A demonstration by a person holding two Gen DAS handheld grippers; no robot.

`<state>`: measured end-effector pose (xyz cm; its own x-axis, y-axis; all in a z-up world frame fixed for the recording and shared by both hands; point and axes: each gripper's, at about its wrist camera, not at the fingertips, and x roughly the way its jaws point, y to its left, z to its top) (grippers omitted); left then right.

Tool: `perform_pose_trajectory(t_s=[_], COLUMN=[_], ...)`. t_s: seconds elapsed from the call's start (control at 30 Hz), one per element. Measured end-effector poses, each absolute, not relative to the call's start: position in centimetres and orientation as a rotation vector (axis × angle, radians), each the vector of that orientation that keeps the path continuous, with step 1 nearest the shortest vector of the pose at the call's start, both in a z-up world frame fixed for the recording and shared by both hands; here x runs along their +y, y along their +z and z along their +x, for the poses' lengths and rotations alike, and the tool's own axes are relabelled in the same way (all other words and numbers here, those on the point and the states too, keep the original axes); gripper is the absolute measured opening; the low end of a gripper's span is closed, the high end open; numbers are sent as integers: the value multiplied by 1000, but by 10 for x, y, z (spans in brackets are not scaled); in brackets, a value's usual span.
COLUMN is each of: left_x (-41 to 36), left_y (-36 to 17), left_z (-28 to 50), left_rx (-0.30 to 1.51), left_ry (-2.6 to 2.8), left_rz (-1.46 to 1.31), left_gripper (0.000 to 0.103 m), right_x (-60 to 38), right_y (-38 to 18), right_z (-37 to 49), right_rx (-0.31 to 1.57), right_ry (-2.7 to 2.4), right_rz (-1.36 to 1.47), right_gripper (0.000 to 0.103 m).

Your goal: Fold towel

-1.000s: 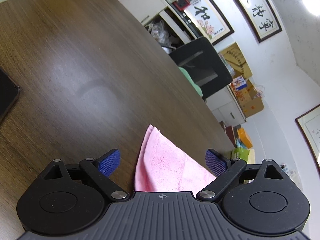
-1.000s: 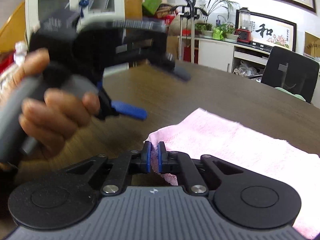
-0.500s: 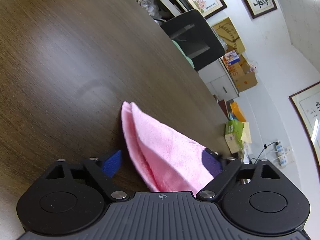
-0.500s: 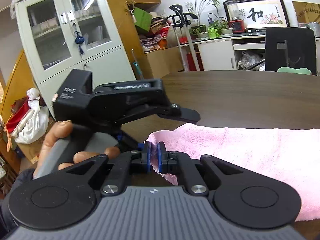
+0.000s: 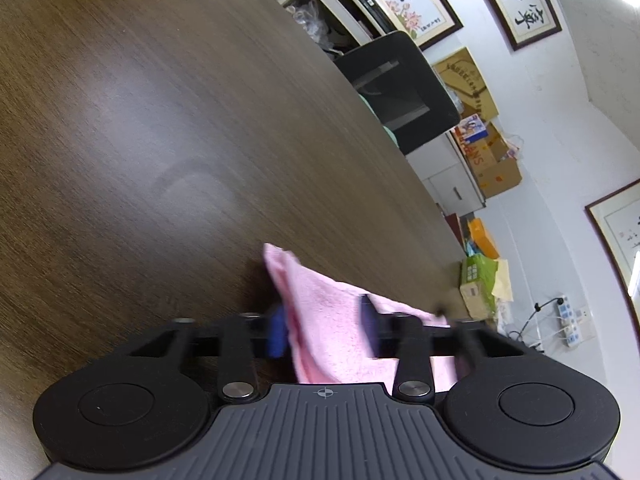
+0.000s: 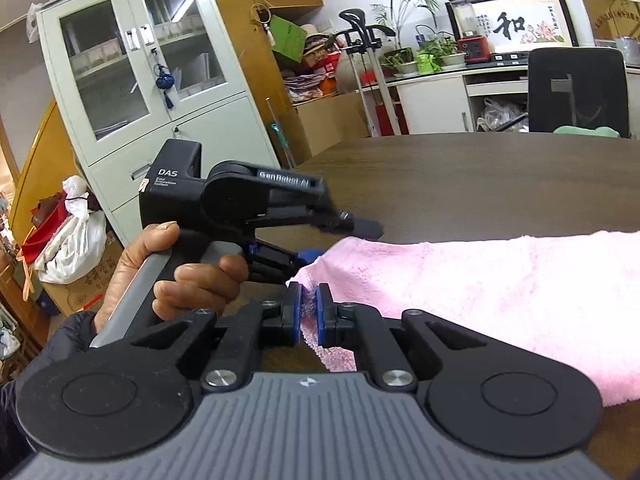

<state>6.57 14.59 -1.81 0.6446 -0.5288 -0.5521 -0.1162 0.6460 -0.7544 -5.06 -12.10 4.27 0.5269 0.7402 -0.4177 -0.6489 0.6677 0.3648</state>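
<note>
Dark wood table [image 6: 500, 184]: pink towel [image 6: 500, 300] laid near edge, long axis running left-right, already doubled.

Right gripper [image 6: 309, 314]: pads pressed together, near-left towel corner pinched between them.

Left gripper [image 5: 324, 332]: jaws just closed in on neighbouring left-end corner; cloth seen between blue pads [image 5: 276, 332], motion-blurred, firm contact judged likely. Left hand [image 6: 180, 276] seen on its handle, just beside right gripper.

Both grips at left end; free length extended rightward. Fold path over tabletop unobstructed; black chair [image 6: 576, 92] well beyond far edge.

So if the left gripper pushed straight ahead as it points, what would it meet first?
The pink towel already between the left gripper pads, its jaws having just been closing; beyond it, probably the bare table.
</note>
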Motion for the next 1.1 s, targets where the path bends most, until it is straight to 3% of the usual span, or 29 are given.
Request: perform_pose_trajectory(t_s=[0.03,0.17,0.47,0.53,0.6,0.87,1.0,1.1], left_x=[146,146,143,143,143,143,144,145], left_y=[-18,-13,-11,-11,-10,-7,-7,-5], left_z=[65,62,62,62,62,60,60,59], left_rx=[857,837,839,839,839,829,828,820], left_ry=[-268,-273,-277,-277,-279,-288,-290,-300], left_rz=[-854,-841,-833,-836,-837,-839,-849,-856], left_gripper=[10,6,5,5,5,5,5,5], right_x=[-121,-119,-90,-81,-72,-44,-28,-19], right_y=[43,43,34,33,30,22,17,12], right_z=[-50,-51,-66,-72,-80,-100,-112,-122], right_rx=[582,581,569,546,521,450,406,371], right_ry=[837,839,847,831,815,772,737,694], right_rz=[175,171,-37,-110,-170,-354,-449,-521], right_gripper=[8,9,20,28,45,47,58,58])
